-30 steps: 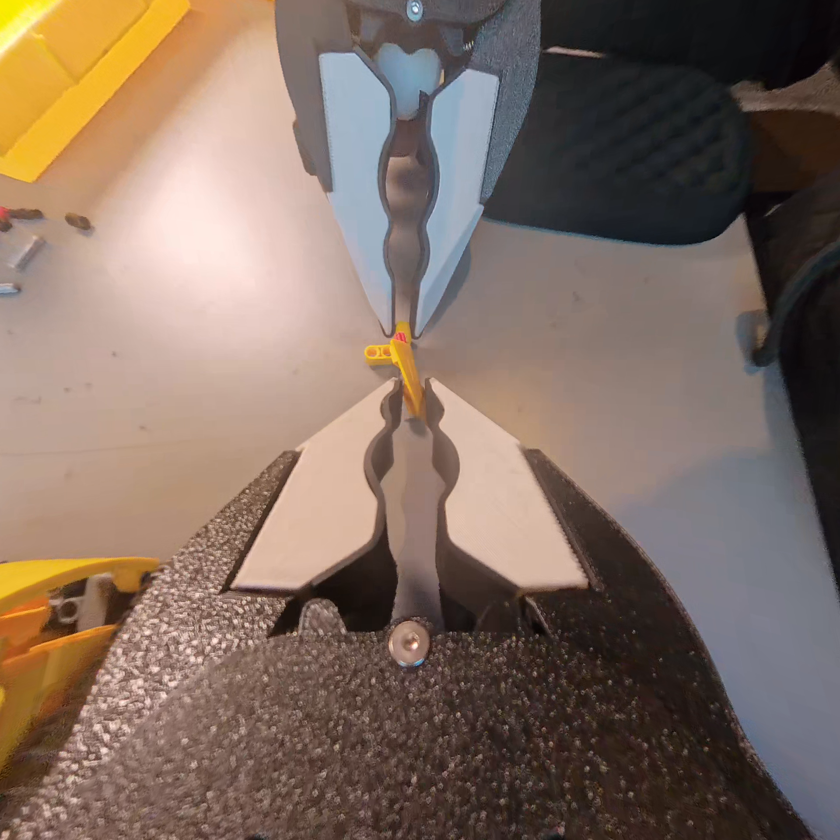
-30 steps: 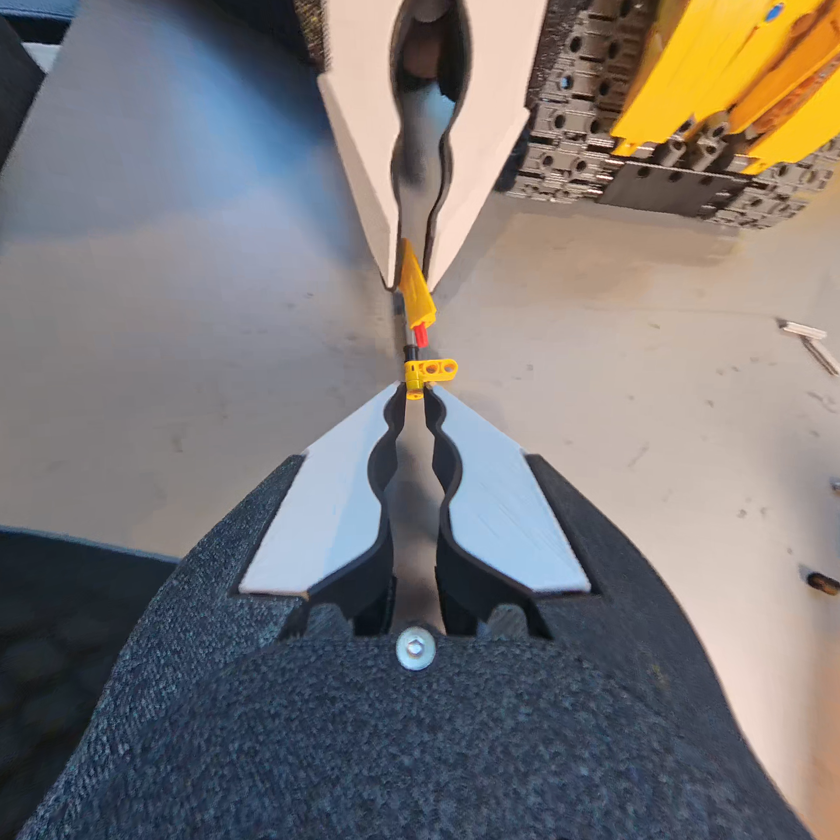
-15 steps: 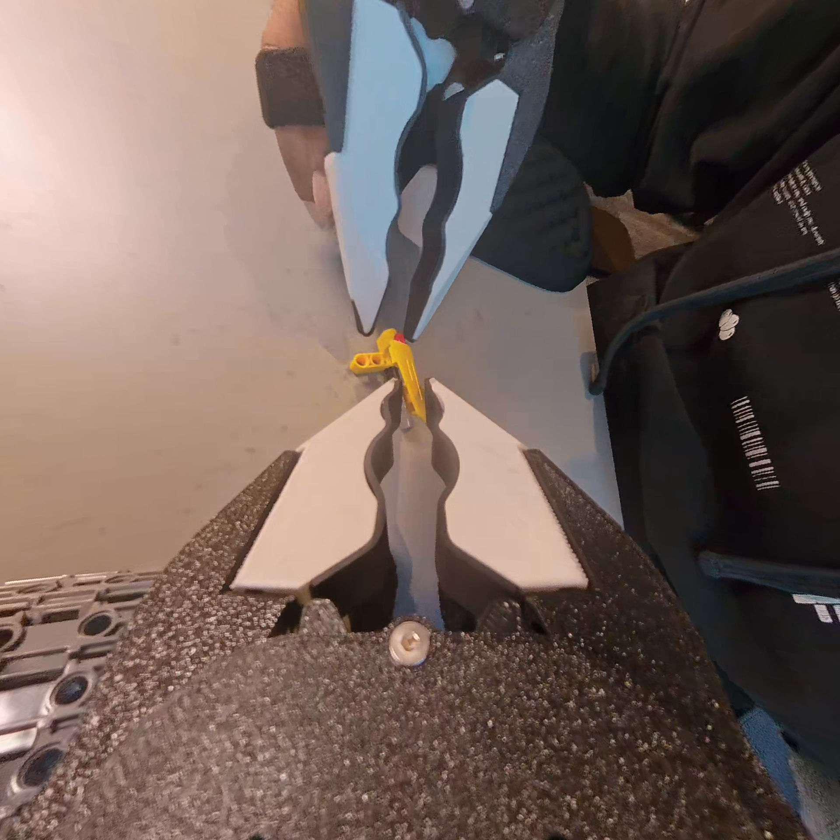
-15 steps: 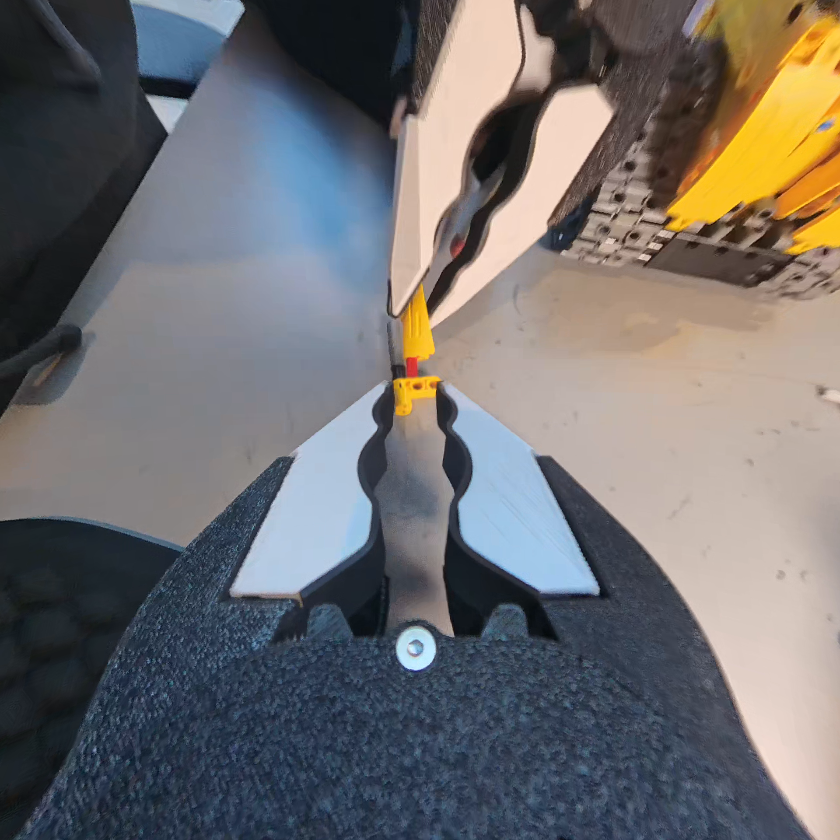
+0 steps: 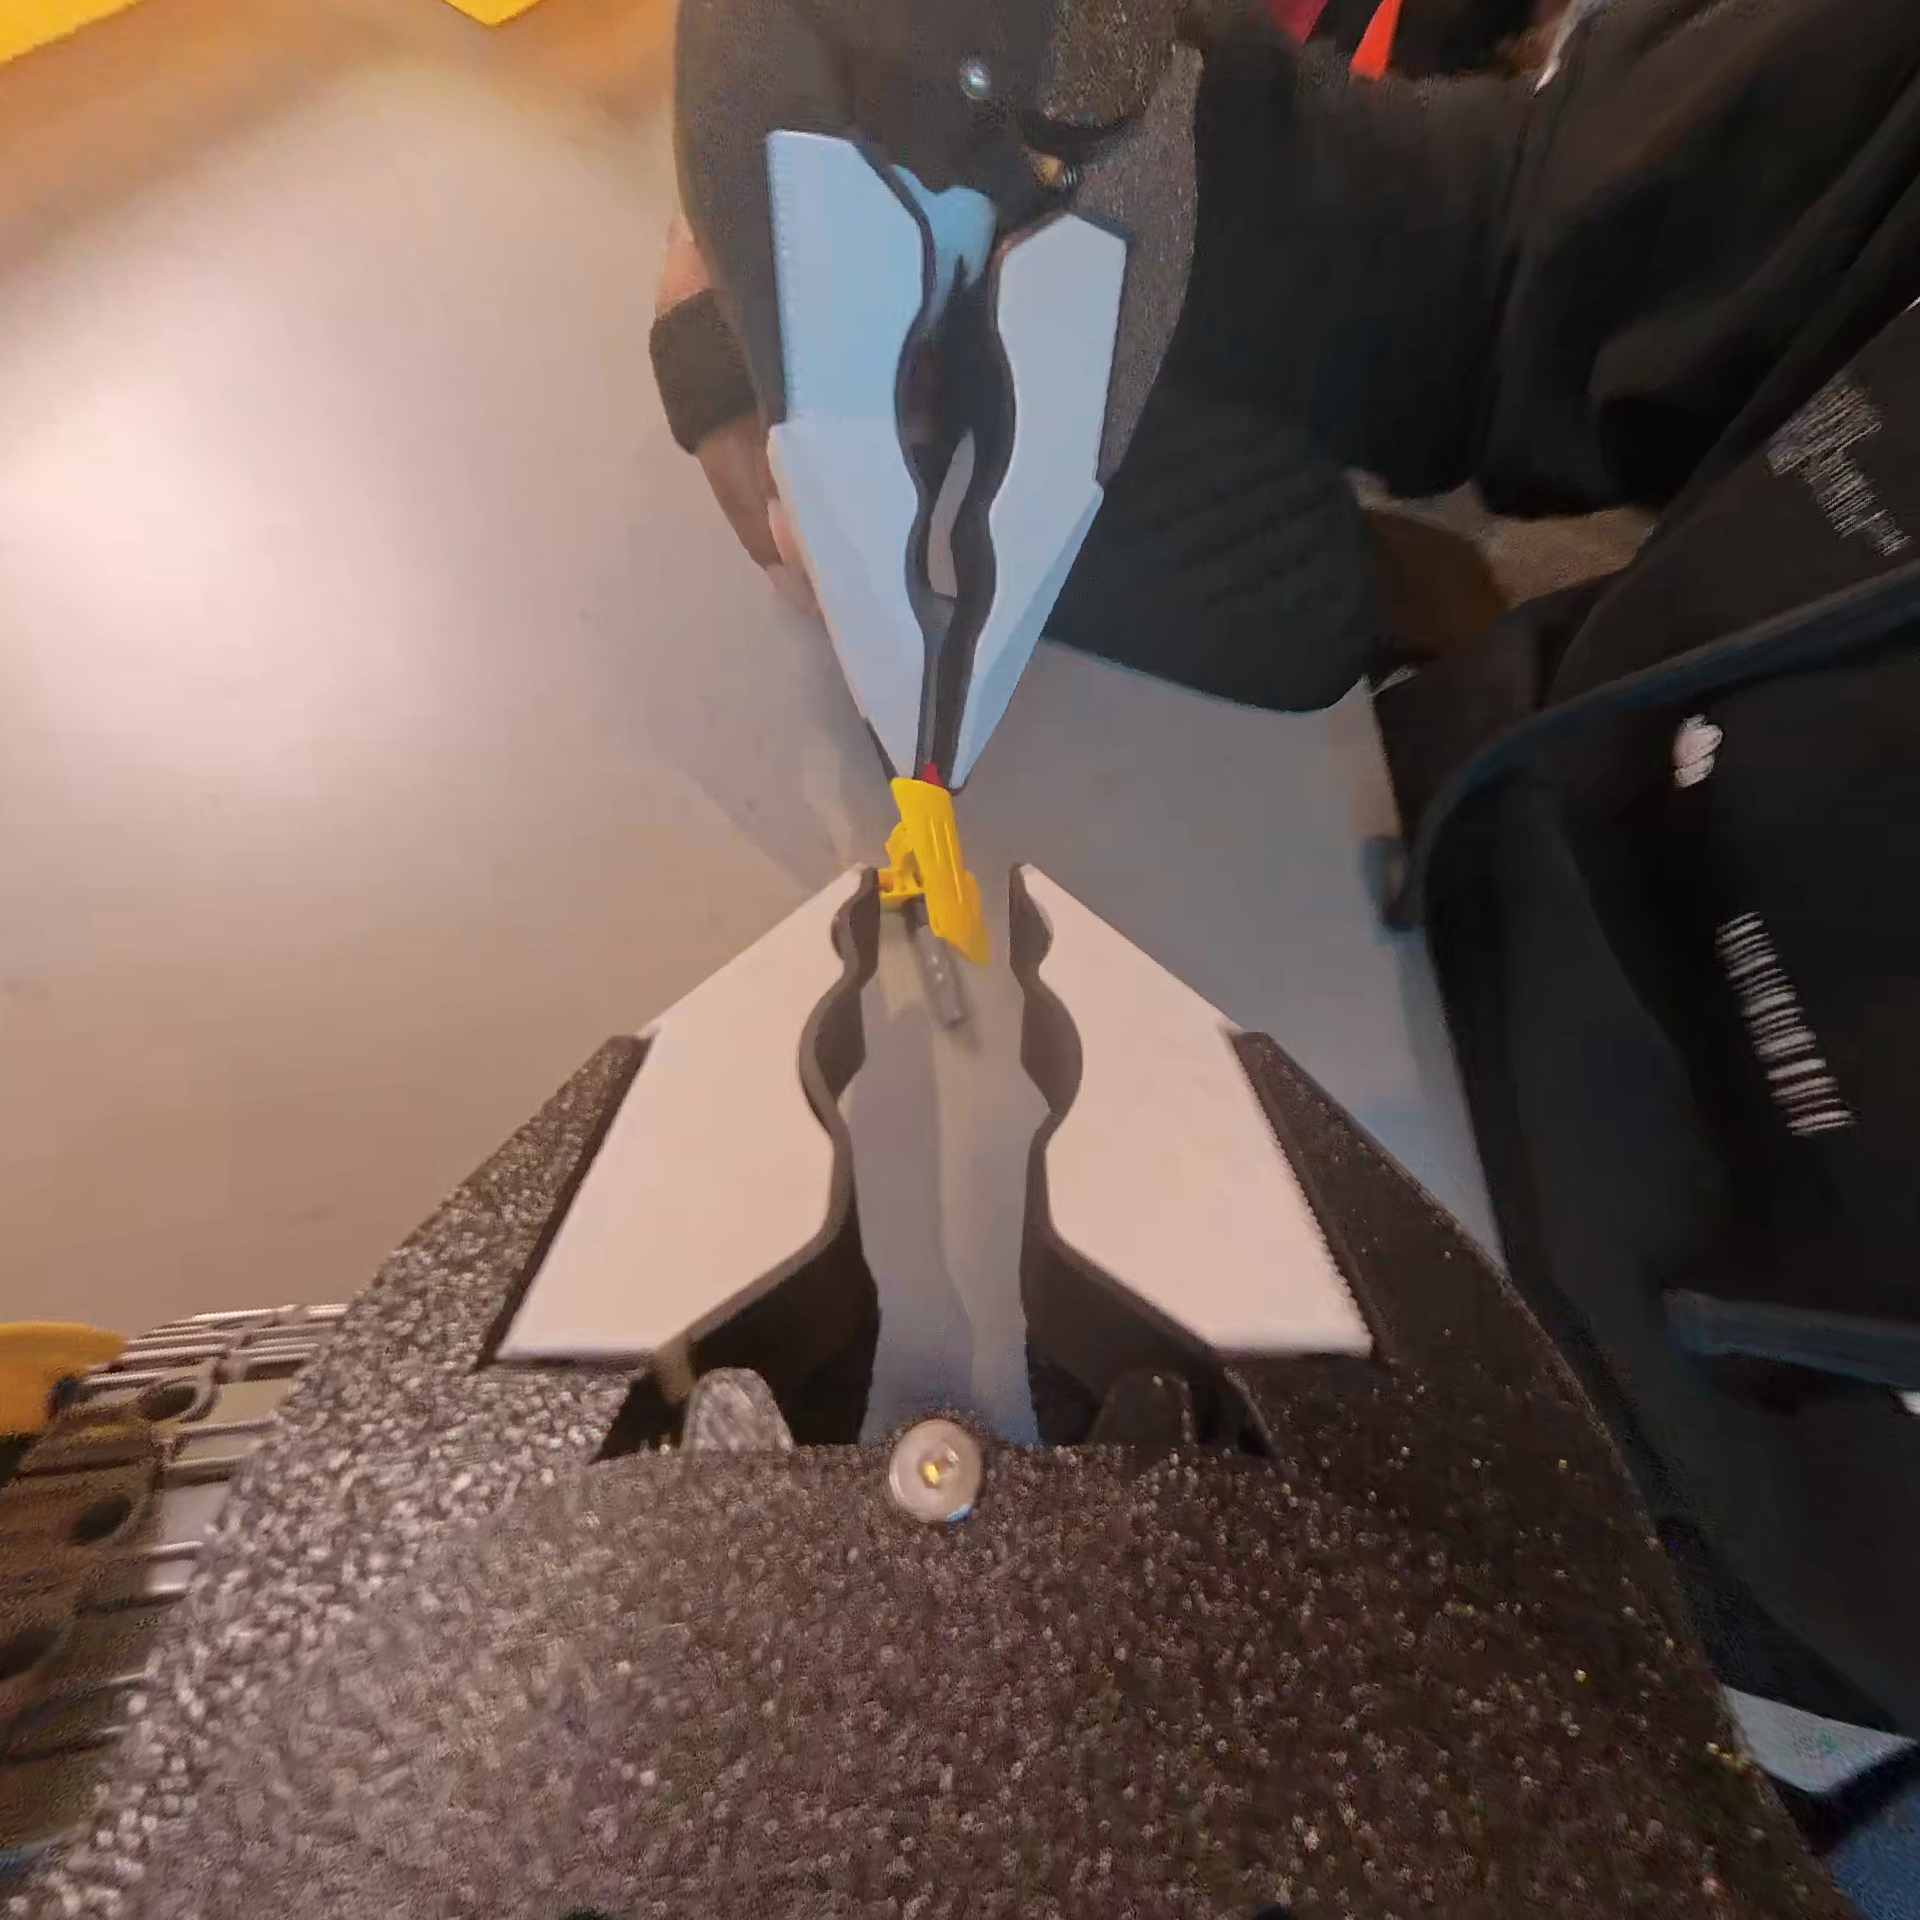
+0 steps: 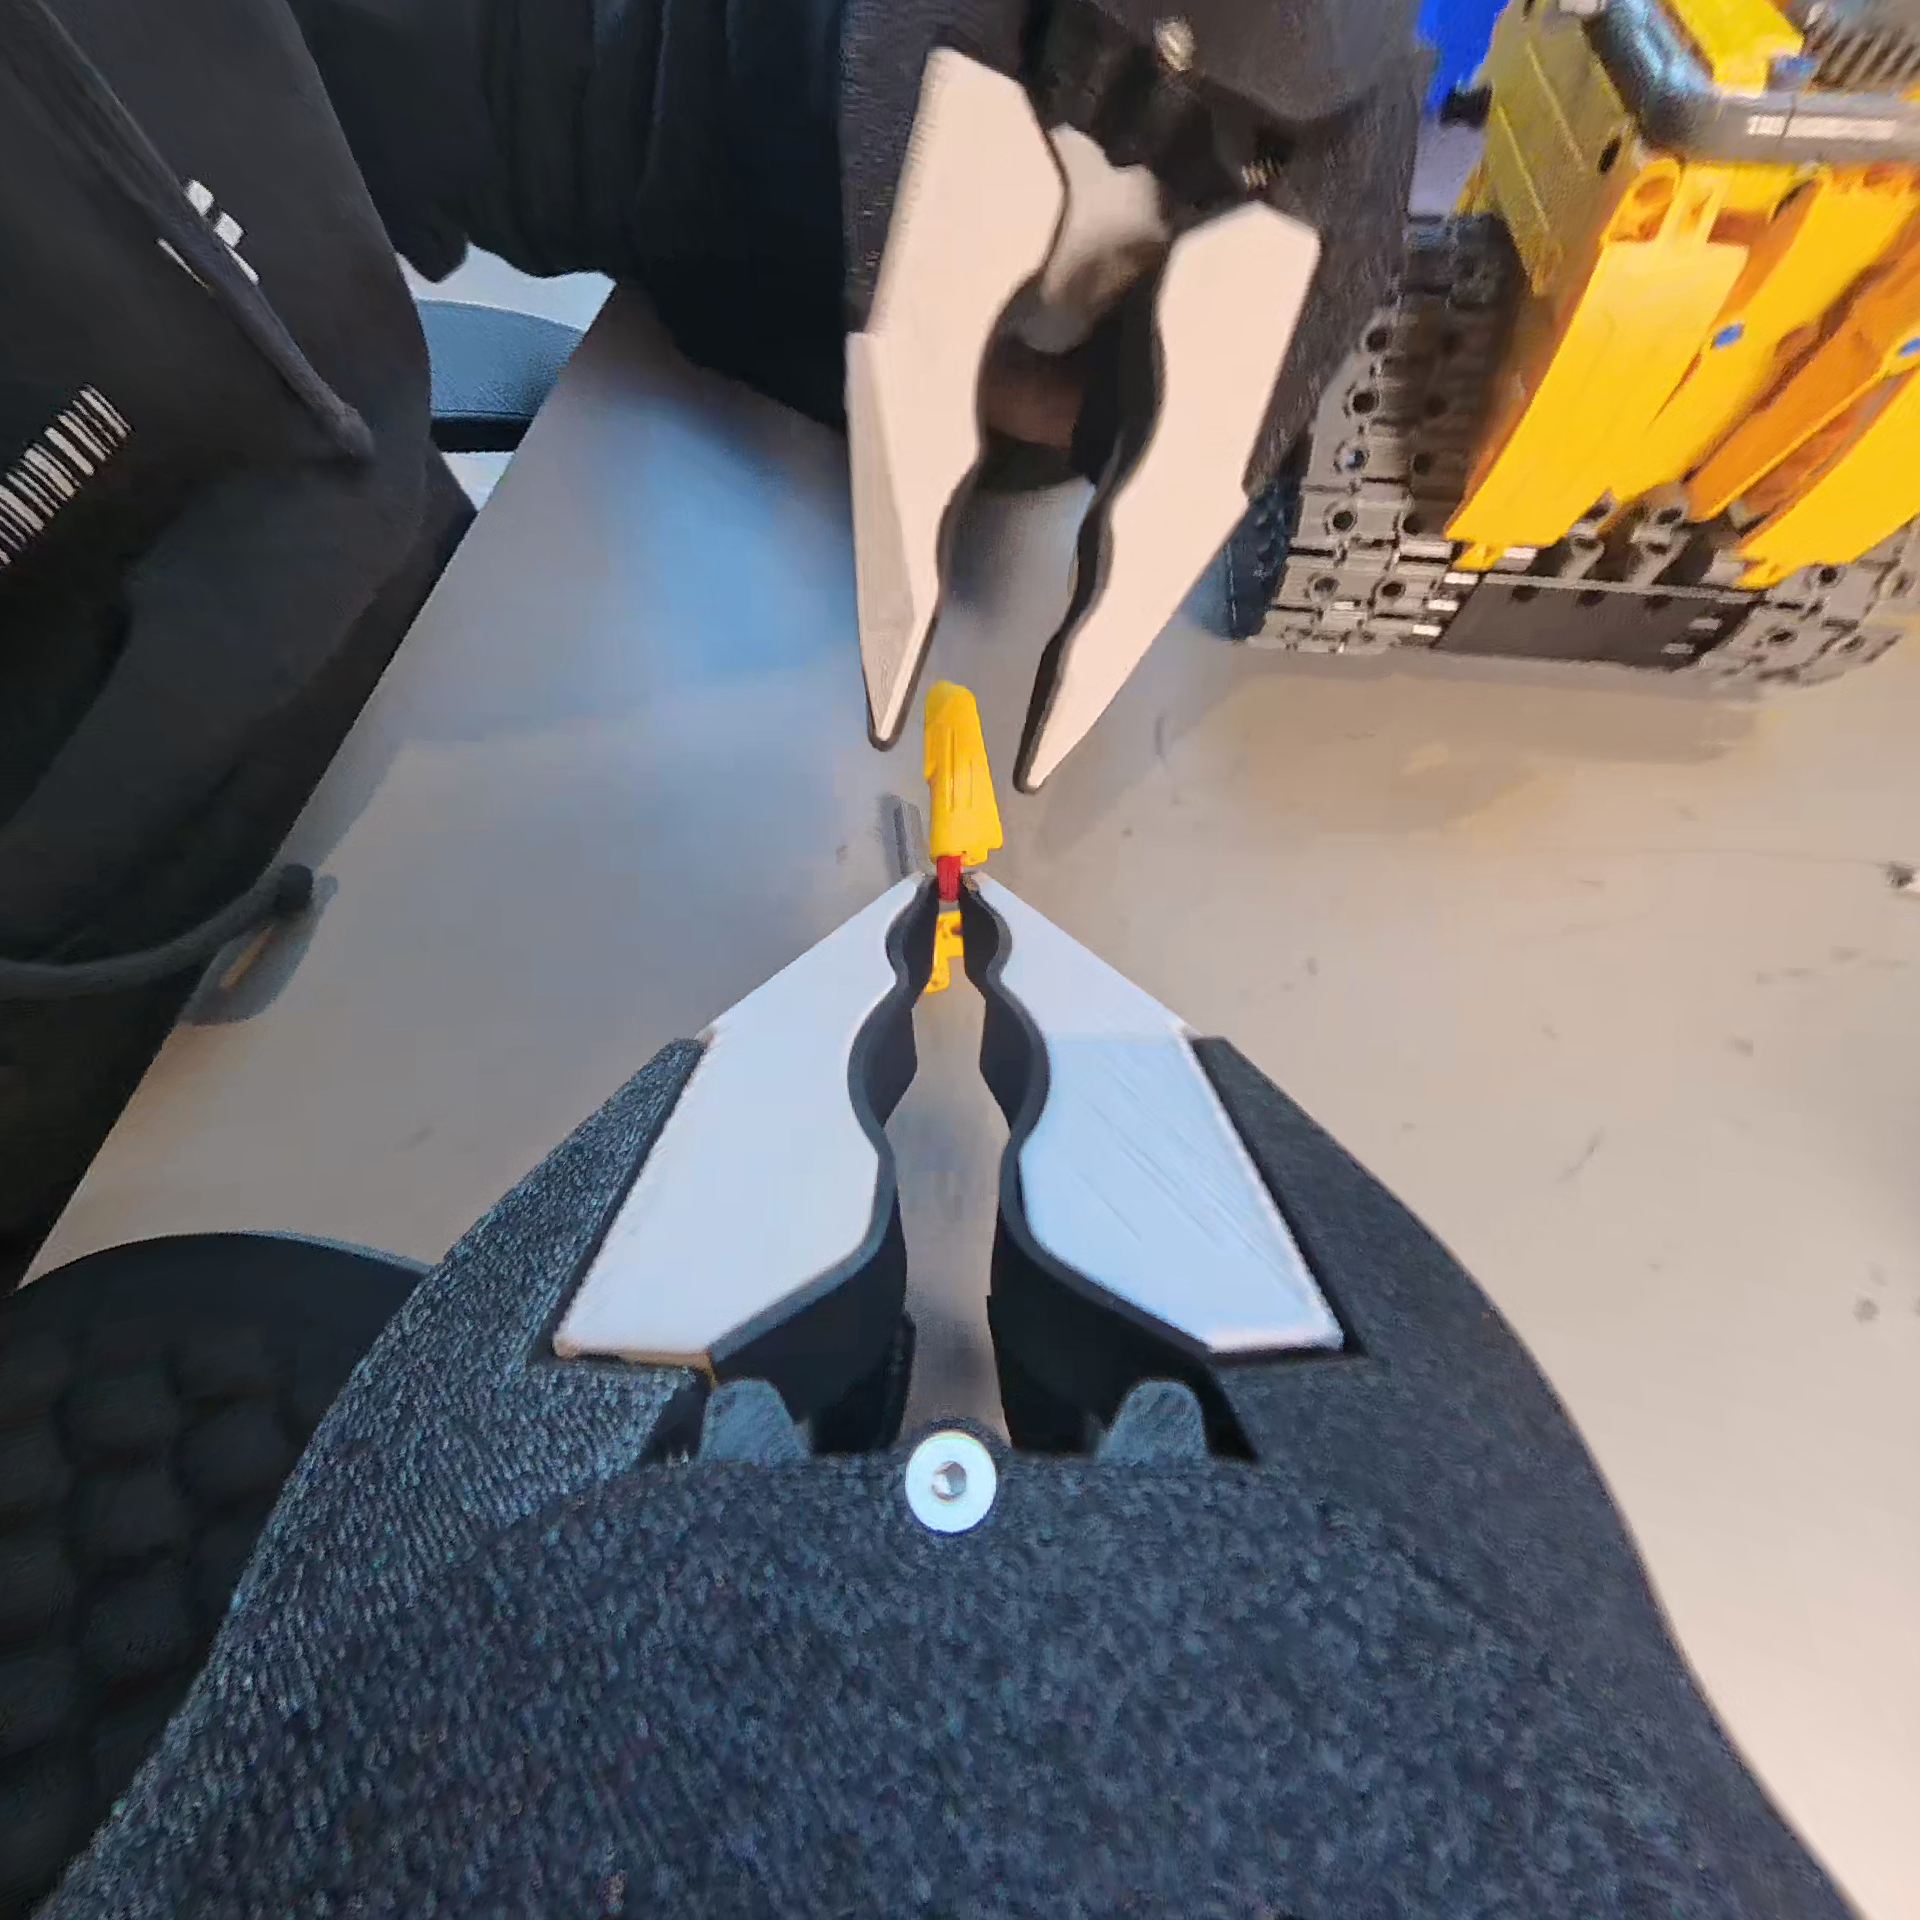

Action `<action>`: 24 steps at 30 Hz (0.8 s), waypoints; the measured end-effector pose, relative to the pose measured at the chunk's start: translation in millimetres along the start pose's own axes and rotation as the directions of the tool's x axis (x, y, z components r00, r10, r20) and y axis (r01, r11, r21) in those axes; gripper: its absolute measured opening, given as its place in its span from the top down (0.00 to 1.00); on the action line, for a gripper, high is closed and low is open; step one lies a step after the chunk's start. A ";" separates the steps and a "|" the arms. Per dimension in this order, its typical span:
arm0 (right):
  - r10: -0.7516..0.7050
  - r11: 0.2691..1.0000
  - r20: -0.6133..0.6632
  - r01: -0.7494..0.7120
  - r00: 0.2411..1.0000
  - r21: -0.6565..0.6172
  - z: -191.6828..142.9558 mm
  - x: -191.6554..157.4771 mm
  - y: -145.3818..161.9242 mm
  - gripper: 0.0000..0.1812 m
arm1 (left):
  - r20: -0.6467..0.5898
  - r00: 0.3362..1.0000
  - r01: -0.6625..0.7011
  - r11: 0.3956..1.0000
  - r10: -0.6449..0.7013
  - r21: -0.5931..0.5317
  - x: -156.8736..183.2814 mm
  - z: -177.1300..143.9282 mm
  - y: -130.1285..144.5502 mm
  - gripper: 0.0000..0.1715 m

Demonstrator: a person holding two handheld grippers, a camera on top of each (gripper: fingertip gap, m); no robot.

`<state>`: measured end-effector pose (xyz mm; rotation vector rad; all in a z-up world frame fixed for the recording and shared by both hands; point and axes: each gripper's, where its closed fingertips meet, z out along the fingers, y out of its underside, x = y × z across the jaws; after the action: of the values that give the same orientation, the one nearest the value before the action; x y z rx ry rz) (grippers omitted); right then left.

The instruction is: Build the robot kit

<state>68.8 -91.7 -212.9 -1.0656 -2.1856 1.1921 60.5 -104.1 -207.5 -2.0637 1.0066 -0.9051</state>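
At the centre of both views, a small yellow piece (image 6: 961, 769) with a red peg (image 6: 947, 875) is clamped at its red end by the right gripper (image 6: 943, 885). The left gripper (image 5: 940, 883) is spread open, its tips on either side of the piece and not touching it. In the upper right of the right wrist view, a yellow and black brick model (image 6: 1621, 416) is seen on the pale tabletop (image 6: 1455, 987).
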 end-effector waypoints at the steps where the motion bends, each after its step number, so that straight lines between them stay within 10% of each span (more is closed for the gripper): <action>1: 0.014 1.000 0.009 -0.014 1.000 -0.018 1.0 0.0 4.2 0.98 | 0.050 0.997 -0.050 0.998 0.051 -0.025 -2.7 2.1 2.5 0.87; 11: 0.043 0.997 0.023 -0.041 0.999 -0.069 8.0 -0.1 9.1 0.98 | 0.262 0.911 -0.262 0.939 0.317 -0.222 -13.0 14.1 15.4 0.93; 24: -0.070 0.972 0.009 0.070 0.998 -0.225 17.1 -3.9 29.6 0.95 | 0.160 0.987 0.008 0.977 0.026 -0.211 -8.4 16.2 30.6 0.94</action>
<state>72.2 -93.6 -247.1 -1.0650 -2.3818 0.9309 57.9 -107.8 -242.9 -2.2657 1.0616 -0.6355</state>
